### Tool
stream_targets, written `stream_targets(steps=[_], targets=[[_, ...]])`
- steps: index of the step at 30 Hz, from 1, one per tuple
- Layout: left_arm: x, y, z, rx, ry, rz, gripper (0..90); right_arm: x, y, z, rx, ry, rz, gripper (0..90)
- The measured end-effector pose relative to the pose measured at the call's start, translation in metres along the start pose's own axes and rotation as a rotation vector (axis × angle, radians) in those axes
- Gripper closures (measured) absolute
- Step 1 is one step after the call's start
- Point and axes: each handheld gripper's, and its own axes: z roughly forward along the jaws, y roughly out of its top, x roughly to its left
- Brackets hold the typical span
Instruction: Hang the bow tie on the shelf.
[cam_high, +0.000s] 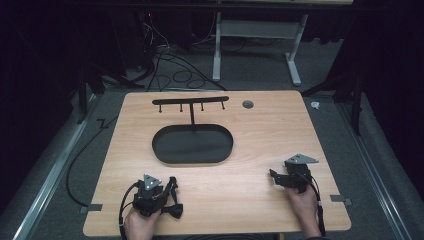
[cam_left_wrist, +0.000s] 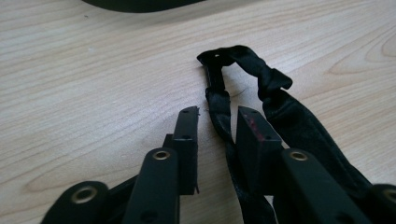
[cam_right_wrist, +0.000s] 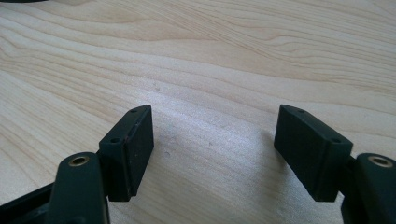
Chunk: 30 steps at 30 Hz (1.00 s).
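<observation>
1. A black fabric strap (cam_left_wrist: 261, 100), looped and knotted, lies on the pale wooden bench (cam_high: 260, 130) near its front left corner.
2. The left gripper (cam_left_wrist: 217, 123) has its fingers (cam_left_wrist: 187, 135) partly open around one strand of the strap, a gap showing on one side.
3. The right gripper (cam_right_wrist: 212, 140), near the front right corner, holds its fingers (cam_right_wrist: 133, 147) wide apart over bare wood.

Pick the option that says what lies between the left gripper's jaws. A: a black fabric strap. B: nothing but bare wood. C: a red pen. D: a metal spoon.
A: in the left gripper view a black fabric strap runs up between the jaws of the left gripper and loops on the wooden table.
</observation>
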Motion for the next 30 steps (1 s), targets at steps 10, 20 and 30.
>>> stream_targets(steps=[10, 20, 30], targets=[[-0.005, 0.0, 0.0, 0.008, -0.005, 0.043, 88.5, 0.0, 0.0, 0.0, -0.001, 0.004, 0.005, 29.5], [-0.001, -0.001, -0.001, 0.003, -0.039, 0.041, 89.9, 0.0, 0.0, 0.0, -0.001, 0.002, -0.001, 29.6], [-0.003, 0.015, -0.019, -0.066, -0.078, 0.04, 90.0, 0.0, 0.0, 0.0, -0.001, 0.005, 0.008, 29.5]])
